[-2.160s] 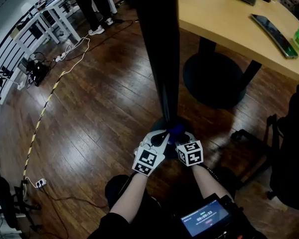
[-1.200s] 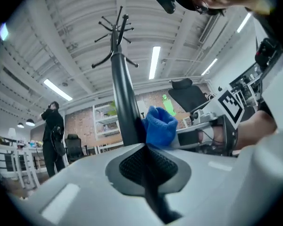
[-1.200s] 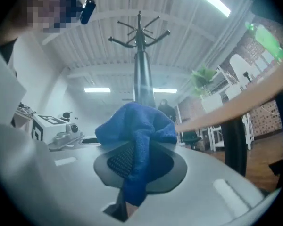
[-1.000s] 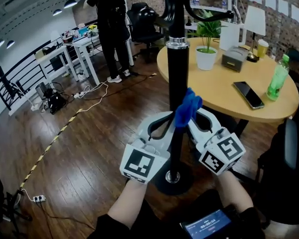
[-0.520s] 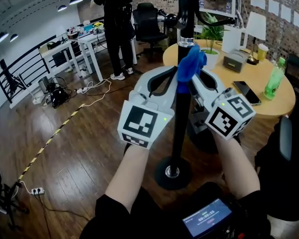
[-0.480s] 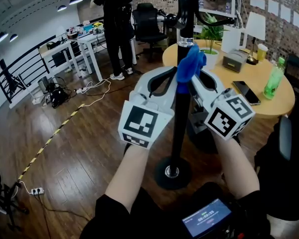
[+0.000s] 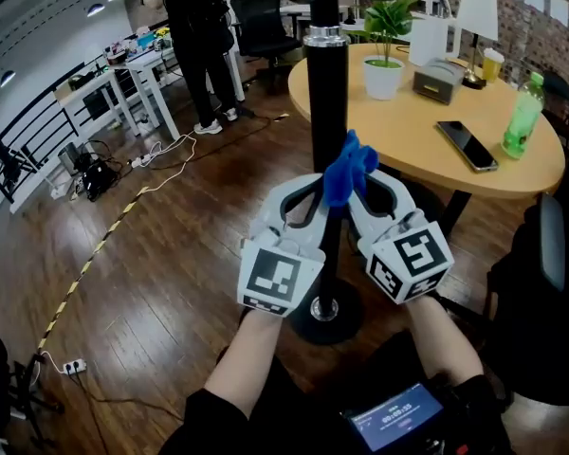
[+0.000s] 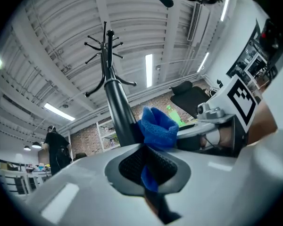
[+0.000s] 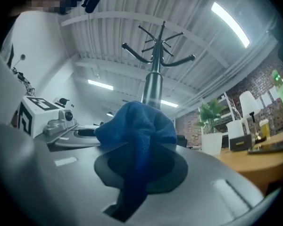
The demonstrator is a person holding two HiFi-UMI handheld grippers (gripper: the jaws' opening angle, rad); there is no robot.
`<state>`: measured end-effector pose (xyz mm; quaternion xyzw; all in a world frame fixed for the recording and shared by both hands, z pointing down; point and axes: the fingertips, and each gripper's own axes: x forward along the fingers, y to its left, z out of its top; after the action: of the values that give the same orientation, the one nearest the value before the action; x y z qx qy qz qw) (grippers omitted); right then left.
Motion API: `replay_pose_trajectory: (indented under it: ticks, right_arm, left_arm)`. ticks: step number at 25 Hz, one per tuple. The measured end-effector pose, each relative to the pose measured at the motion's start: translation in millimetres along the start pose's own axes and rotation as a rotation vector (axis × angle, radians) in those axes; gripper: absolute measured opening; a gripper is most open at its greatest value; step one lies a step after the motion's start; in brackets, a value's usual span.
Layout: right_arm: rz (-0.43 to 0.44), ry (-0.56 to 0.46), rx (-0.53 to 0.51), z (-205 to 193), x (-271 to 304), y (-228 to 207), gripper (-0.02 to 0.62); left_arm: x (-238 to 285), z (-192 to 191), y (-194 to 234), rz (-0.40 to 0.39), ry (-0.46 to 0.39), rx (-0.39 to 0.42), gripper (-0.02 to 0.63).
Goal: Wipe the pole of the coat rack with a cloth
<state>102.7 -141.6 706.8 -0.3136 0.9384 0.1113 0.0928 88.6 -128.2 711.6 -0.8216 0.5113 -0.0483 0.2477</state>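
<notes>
Right, the left hand-held gripper [image 7: 313,192] is clamped tight on one end of the blue cloth [image 7: 347,171], and the right hand-held gripper [image 7: 362,195] is pinched on the other end. Both gripper views show fabric bunched between closed jaws with no gap. The pair sit side by side on the near side of the pole [image 7: 327,102], with the cloth up against the black tube, between the round base [image 7: 324,313] on the floor and the silver collar [image 7: 325,36] higher up. Whether the cloth wraps fully round the far side, I can't tell.

Now the dangers. If one side pulls harder than the other, the cloth could slip out of a jaw and drop. Run it too high and that collar looks a likely snag. Haul sideways and the rack could rock on its base, toward the round surface [image 7: 512,173] at the right, where a phone [image 7: 467,146] and a green bottle [image 7: 523,117] sit.
</notes>
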Motion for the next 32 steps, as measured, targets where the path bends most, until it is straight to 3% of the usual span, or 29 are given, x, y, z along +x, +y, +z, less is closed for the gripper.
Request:
replay_pose_trajectory:
  ticks: [3,13,20,27,32]
  right_arm:
    - [0.001,0.071,0.057,-55.6,-12.0,2.9,0.044]
    - [-0.057,0.365,0.322,-287.0,-69.0,26.8,0.044]
    - [0.007,0.641,0.378,-424.8,-101.6,68.6,0.044]
    - [-0.015,0.706,0.435,-470.6,-110.4,79.4,0.048]
    - [-0.009,0.662,0.423,-446.3,-105.4,71.8,0.048]
  left_arm:
    - [-3.9,-47.2,-24.5,-0.012,0.062,-0.033,0.000]
    - [-34.2,-254.9,-130.6,-0.070,0.386,-0.274,0.000]
    - [-51.5,-355.1,-185.1,-0.170,0.536,-0.357,0.000]
    - [-58.6,-391.0,-205.2,-0.188,0.598,-0.394,0.000]
    - [-56.9,-364.1,-196.9,-0.180,0.537,-0.378,0.000]
